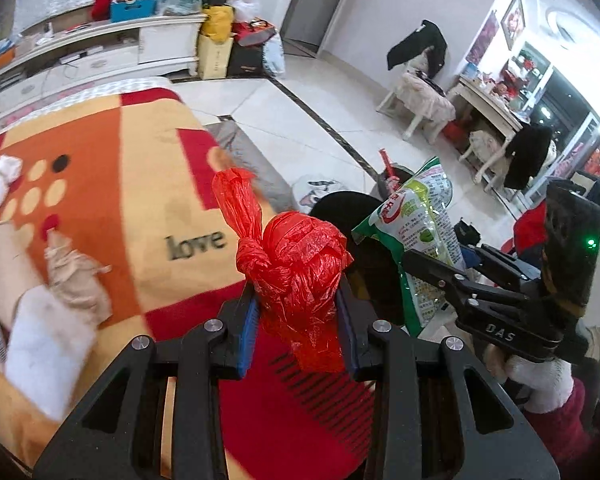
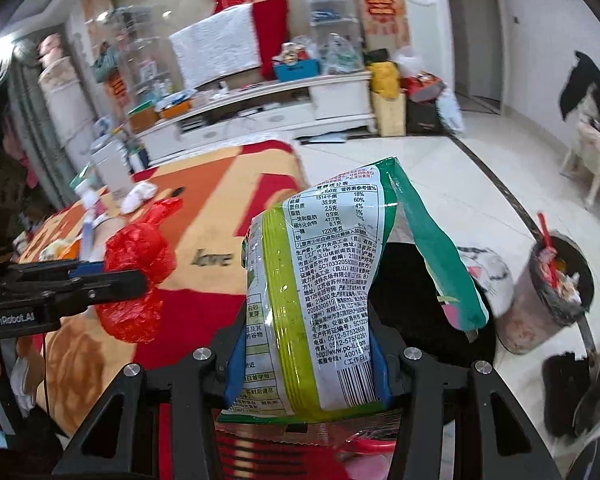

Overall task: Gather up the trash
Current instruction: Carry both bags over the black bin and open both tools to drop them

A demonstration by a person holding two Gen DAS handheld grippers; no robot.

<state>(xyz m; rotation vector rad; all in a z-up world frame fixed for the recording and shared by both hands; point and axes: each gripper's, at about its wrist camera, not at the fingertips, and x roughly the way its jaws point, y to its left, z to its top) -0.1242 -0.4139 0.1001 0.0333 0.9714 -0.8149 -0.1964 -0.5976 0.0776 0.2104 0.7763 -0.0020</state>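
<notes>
Red bag (image 1: 300,276) in left gripper (image 1: 298,320), wrapper (image 2: 316,304) in right gripper (image 2: 306,364)

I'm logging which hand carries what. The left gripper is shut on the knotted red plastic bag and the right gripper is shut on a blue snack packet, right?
Not quite: the colour is wrong. The snack packet in the right gripper is green and white, as the right wrist view shows. The rest holds: the left gripper is shut on the knotted red plastic bag.
</notes>
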